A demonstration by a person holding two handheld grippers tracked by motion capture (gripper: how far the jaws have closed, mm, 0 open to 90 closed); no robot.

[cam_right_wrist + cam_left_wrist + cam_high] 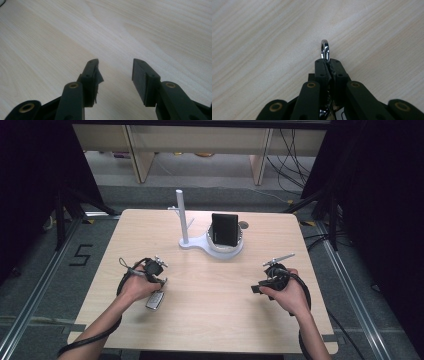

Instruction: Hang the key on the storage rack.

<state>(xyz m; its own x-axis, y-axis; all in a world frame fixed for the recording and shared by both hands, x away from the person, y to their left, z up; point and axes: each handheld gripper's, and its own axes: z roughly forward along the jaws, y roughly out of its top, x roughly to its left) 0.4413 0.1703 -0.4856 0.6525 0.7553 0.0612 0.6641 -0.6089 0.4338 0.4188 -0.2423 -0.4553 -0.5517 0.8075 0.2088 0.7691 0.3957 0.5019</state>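
Table (210, 320): pale wood, rounded corners.
Floor (45, 265): grey, a black "5" (80, 255) marked left of the table.
Back: light wooden furniture legs (141, 155), loose cables (292, 155) on the right.
Sides: black curtains (30, 180).
Rails (350, 285): metal, beside the table.

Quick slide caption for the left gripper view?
Left claw shut on a chrome key ring above the pale wooden table.

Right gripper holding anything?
No: in the right gripper view, the right gripper has its fingers apart, with bare table between them.
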